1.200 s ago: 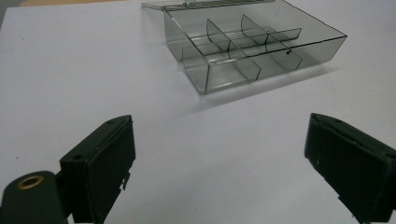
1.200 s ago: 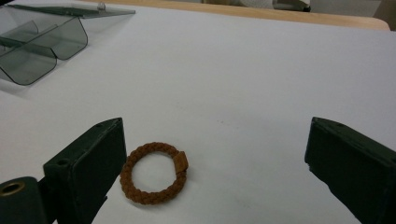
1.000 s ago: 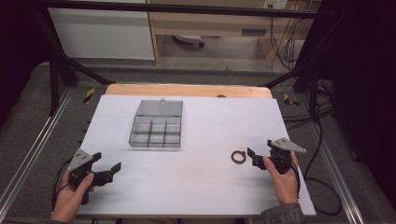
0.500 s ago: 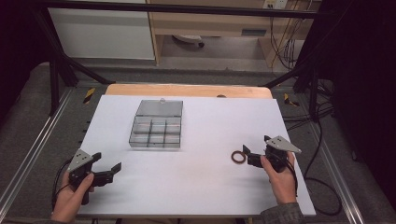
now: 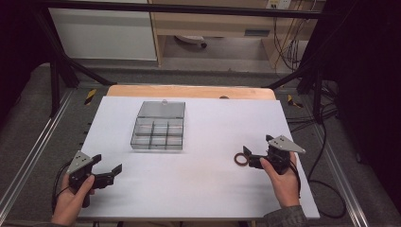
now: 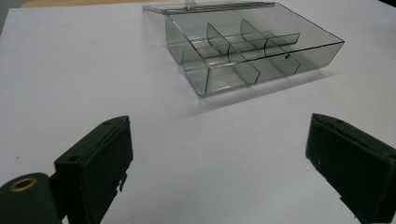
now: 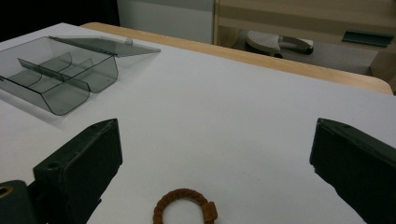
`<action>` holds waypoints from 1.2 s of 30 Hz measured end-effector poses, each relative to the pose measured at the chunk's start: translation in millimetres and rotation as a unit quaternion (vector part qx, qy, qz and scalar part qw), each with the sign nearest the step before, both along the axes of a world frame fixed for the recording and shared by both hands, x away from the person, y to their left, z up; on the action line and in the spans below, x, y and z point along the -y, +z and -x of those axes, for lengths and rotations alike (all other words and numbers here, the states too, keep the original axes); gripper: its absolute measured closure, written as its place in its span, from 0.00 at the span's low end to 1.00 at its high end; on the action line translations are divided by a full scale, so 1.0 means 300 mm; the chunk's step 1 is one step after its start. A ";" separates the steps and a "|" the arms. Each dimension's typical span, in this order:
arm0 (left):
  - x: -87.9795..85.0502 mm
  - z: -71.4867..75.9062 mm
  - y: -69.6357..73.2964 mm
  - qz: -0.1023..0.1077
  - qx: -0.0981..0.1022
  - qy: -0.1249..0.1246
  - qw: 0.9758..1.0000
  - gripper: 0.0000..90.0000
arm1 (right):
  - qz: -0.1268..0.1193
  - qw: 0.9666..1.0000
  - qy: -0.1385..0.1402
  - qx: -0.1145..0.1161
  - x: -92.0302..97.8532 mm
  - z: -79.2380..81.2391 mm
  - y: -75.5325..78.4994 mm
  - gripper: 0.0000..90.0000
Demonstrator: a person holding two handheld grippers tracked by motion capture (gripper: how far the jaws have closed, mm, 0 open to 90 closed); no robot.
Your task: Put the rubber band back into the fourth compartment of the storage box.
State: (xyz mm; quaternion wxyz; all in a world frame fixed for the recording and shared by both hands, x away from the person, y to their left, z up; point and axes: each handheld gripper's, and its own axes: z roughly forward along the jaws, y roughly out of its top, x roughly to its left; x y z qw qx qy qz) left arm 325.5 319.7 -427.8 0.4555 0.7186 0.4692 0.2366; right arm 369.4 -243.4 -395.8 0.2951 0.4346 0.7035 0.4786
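The bracelet (image 5: 241, 159) lies on the desk (image 5: 208, 189) just in front of the right gripper (image 5: 249, 158). The open box (image 5: 158, 133) sits farther off, ahead of the left gripper (image 5: 108, 172).

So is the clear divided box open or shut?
Open. The box has its lid folded back flat on the table, and its compartments look empty.

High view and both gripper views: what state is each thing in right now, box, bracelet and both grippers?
Compartment box: lid open, laid back flat on the table; the compartments look empty.
Brown bracelet: closed loop, lying flat on the white table, not gripped.
Right gripper: jaws have just been opening, now wide apart, bracelet on the table between them, pads off it.
Left gripper: open, holding nothing, aimed at the box.
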 end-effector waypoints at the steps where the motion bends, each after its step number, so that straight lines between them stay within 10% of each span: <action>1: 0.000 0.000 0.000 0.000 0.000 -0.001 1.000 0.08 | -0.001 1.000 0.001 -0.001 -0.005 0.001 0.003 0.03; 18: -0.001 0.002 -0.001 -0.002 -0.002 0.001 1.000 0.07 | 0.016 0.999 0.023 -0.015 -0.060 -0.005 0.022 0.04; 25: 0.001 0.001 -0.002 -0.003 -0.003 0.001 1.000 0.07 | 0.041 0.997 0.016 -0.066 -0.071 -0.061 -0.015 0.05; 36: 0.009 -0.001 -0.001 -0.006 -0.004 -0.005 1.000 0.07 | 0.090 0.983 0.015 -0.158 -0.065 -0.127 -0.109 0.17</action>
